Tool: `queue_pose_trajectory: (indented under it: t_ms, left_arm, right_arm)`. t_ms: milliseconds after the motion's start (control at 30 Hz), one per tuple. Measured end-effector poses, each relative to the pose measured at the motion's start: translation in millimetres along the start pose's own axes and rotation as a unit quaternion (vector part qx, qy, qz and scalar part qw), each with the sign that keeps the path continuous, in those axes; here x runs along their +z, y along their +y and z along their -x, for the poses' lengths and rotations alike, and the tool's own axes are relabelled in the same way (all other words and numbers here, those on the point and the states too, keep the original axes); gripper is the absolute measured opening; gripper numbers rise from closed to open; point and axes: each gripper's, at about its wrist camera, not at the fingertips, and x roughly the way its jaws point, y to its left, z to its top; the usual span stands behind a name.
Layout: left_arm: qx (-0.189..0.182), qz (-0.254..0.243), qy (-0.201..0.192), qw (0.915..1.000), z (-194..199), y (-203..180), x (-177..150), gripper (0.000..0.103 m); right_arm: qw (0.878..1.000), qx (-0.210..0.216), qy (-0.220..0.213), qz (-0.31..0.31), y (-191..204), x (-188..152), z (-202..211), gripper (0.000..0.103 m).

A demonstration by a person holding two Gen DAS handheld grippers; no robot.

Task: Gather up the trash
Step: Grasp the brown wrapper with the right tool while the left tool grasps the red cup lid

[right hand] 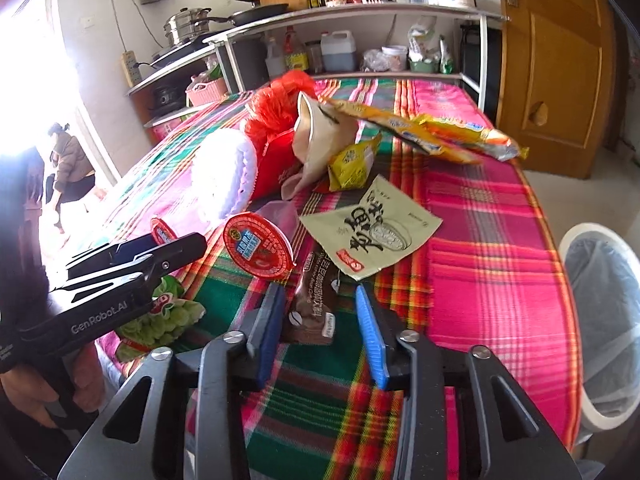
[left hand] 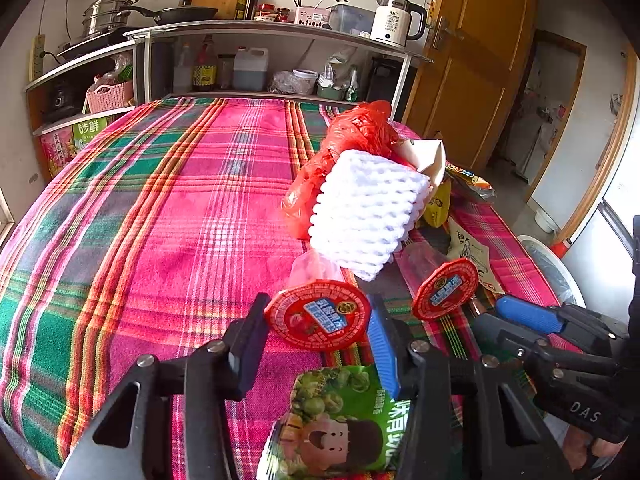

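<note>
Trash lies on a plaid-covered table. My left gripper is shut on a clear jelly cup with a red lid; the cup lies on its side and both pads touch the lid's rim. A green snack bag lies under the fingers. A second red-lidded cup lies just to the right. My right gripper stands open astride a brown snack wrapper, with a gap showing at the right blue pad. In the left wrist view the right gripper sits beside the second cup.
Behind the cups are a white foam net, a red plastic bag, a pale green packet, a yellow packet and orange wrappers. A white lined bin stands off the table's right edge. Shelves with cookware stand behind.
</note>
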Motion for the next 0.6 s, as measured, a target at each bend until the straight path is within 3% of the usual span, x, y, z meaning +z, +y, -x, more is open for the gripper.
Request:
queue_pose_trajectory:
  t_ms: [600]
  left_arm:
    - [0.006, 0.003, -0.034, 0.9994, 32.6, -1.2, 2.6, 0.047]
  right_arm:
    - [1.000, 0.016, -0.011, -0.009, 0.0, -17.6, 32.8, 0.026]
